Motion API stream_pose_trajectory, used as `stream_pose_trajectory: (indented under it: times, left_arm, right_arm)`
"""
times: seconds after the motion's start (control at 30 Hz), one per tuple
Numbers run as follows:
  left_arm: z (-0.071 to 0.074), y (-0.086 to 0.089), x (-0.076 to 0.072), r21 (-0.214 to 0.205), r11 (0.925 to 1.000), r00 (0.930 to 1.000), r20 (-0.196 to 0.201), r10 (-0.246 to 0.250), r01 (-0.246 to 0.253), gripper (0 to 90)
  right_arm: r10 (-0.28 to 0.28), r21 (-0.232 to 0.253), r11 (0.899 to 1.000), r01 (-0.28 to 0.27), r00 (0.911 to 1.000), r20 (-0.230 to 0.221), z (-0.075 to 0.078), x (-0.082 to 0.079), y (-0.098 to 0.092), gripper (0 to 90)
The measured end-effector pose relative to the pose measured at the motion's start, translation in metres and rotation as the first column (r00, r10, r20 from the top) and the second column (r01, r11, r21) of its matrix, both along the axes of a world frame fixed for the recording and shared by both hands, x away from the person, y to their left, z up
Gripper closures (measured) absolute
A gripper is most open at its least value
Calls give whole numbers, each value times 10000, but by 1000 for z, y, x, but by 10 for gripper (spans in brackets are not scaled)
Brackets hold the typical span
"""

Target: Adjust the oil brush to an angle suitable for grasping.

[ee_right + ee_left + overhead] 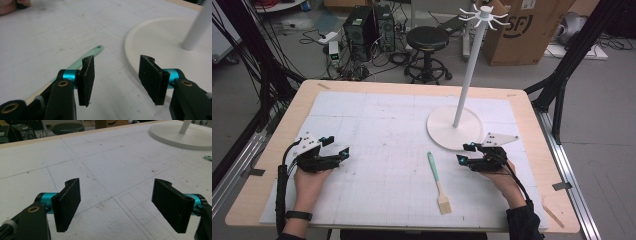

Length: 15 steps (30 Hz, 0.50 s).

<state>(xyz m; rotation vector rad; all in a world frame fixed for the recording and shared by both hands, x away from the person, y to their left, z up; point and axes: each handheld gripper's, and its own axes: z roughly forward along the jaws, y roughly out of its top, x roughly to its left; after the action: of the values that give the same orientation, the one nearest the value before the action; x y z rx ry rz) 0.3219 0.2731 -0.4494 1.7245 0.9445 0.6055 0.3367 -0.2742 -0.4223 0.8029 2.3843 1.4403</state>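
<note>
lying at lower centre of the high view, the brush (437, 181) runs green handle up, bristles down. the right gripper (468, 153), jaws spread and empty, sits nearer than the left gripper (337, 146), also spread.

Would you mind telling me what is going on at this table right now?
A person holds a gripper in each hand over a white mat. The right gripper is open and empty, beside a brush lying flat near the stand. The left gripper is open and empty too, away from both. Nothing is held.
</note>
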Motion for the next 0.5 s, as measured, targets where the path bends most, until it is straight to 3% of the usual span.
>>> stream_pose_trajectory:
  times: [0.2,0.5]
  left_arm:
    - [0,0,0,21,10000,10000,3,5,-5,235]
    - [0,0,0,22,10000,10000,6,20,-20,234]
  right_arm:
    - [-707,365,9968,706,9975,9,-1,-4,-26,418]
    - [-1128,510,9923,1125,9936,25,-3,-3,-35,382]
